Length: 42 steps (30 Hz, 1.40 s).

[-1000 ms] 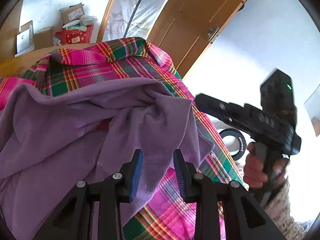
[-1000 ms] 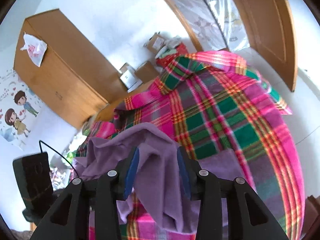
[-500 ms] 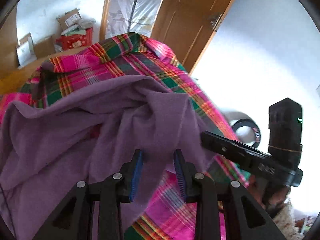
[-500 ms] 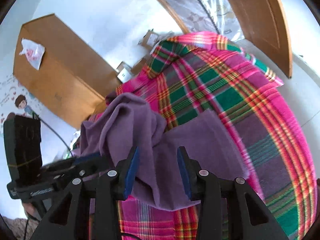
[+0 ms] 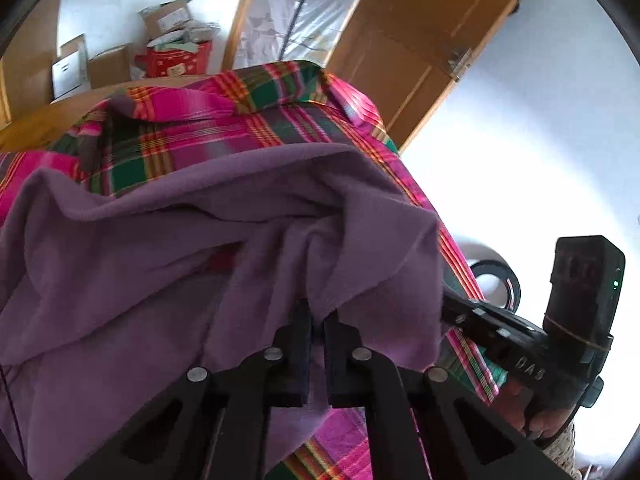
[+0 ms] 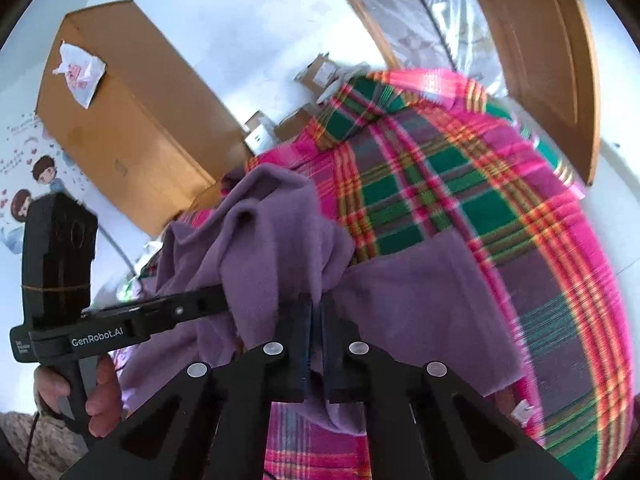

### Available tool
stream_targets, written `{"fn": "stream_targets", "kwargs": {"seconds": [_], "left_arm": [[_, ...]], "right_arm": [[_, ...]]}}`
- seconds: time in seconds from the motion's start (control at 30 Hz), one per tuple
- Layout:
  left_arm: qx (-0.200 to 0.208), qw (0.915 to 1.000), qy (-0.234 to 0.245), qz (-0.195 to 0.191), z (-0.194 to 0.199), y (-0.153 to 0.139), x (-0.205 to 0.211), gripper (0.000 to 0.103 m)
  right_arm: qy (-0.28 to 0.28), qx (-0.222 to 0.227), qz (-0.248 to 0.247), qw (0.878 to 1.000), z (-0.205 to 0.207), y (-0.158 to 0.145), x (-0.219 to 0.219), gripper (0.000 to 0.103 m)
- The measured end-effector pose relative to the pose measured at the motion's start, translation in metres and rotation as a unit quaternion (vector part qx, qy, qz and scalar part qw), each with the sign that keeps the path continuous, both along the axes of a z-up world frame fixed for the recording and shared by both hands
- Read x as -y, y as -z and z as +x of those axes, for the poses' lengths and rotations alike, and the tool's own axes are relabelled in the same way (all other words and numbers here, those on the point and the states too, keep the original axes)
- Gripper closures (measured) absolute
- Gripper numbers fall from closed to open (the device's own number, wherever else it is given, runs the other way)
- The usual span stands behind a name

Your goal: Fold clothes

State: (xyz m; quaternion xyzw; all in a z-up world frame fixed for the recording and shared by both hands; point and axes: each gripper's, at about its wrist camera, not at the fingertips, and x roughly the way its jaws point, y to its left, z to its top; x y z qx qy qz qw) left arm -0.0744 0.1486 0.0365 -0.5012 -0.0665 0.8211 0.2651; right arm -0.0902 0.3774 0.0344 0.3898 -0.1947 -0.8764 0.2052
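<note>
A crumpled purple garment (image 5: 168, 256) lies bunched on a pink, green and purple plaid cloth (image 5: 224, 128) that covers the work surface. My left gripper (image 5: 317, 316) is shut on a fold of the purple garment near its right edge. In the right wrist view my right gripper (image 6: 316, 312) is also shut, pinching the purple garment (image 6: 420, 300) where its bunched part meets its flat part. Each gripper shows in the other's view: the right one (image 5: 520, 344) pokes into the garment from the right, the left one (image 6: 132, 320) from the left. Both sets of fingertips are buried in fabric.
Cardboard boxes (image 5: 116, 64) and a red bag (image 5: 176, 60) sit behind the plaid cloth (image 6: 500, 200). A wooden door (image 5: 420, 40) stands at the back right, a wooden cabinet (image 6: 132, 120) at the left. A black ring (image 5: 496, 284) lies beyond the cloth's right edge.
Both grippers have gone from open to shut, each pinching a fold of the purple garment. The right gripper moved in toward the left one until its tip went under the fabric.
</note>
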Motion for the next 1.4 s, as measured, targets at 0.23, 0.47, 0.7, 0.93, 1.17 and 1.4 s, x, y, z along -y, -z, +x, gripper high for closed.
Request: {"fn": "stream_targets", "kwargs": {"seconds": [0.23,0.47,0.7,0.93,1.17,1.4], "left_arm": [[-0.004,0.9994,-0.008,0.035,0.009,-0.011,0.021,0.098],[0.003,0.9991,-0.006,0.042,0.021,-0.013,0.031,0.098],[0.014,0.9989,-0.004,0.045,0.028,-0.007,0.037,0.098],[0.025,0.9985,-0.003,0.049,0.028,-0.002,0.039,0.098],[0.035,0.9981,0.0,0.05,0.029,0.003,0.04,0.098],[0.044,0.9978,0.0,0.05,0.027,0.01,0.042,0.098]], "right_arm": [[0.032,-0.018,0.019,0.999,-0.011,-0.014,-0.01,0.1],[0.055,-0.035,0.046,0.997,-0.035,-0.031,-0.016,0.1],[0.066,-0.046,0.082,0.993,-0.066,-0.039,-0.012,0.1],[0.081,-0.045,0.103,0.99,-0.096,-0.041,-0.014,0.1],[0.097,-0.054,0.127,0.986,-0.127,-0.046,-0.013,0.1],[0.073,-0.024,0.114,0.99,-0.128,-0.033,-0.019,0.099]]}}
